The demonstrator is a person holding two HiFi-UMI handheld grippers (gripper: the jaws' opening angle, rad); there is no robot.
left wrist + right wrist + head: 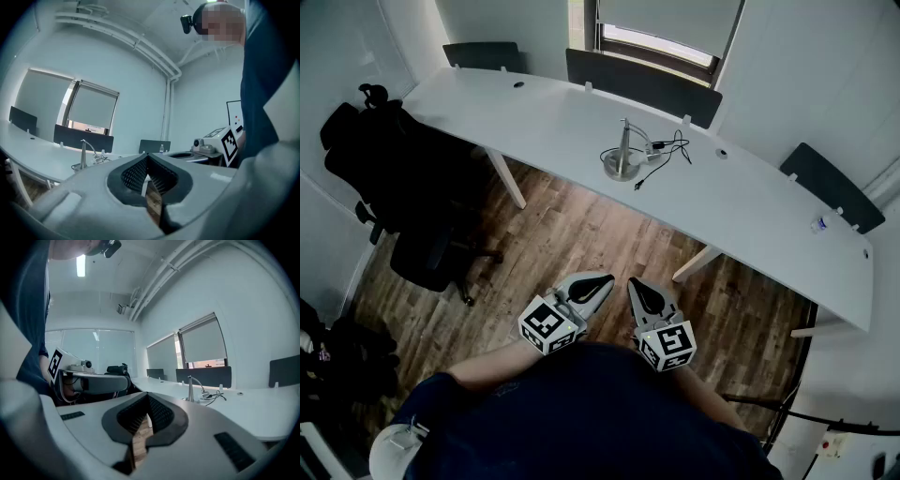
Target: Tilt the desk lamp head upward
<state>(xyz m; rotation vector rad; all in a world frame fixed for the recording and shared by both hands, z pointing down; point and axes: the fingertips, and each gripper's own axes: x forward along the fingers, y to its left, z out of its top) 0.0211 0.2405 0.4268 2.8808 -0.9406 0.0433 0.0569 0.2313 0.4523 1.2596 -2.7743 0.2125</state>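
A long white counter (750, 202) runs from the upper left to the right edge of the head view, with a black office chair (403, 187) at the left. The desk lamp (623, 155) stands on its round base at upper centre, a black cable (675, 148) looped beside it. Low in the frame, well apart from the lamp, the left tongs (602, 280) and right tongs (636, 284) are both closed and empty.
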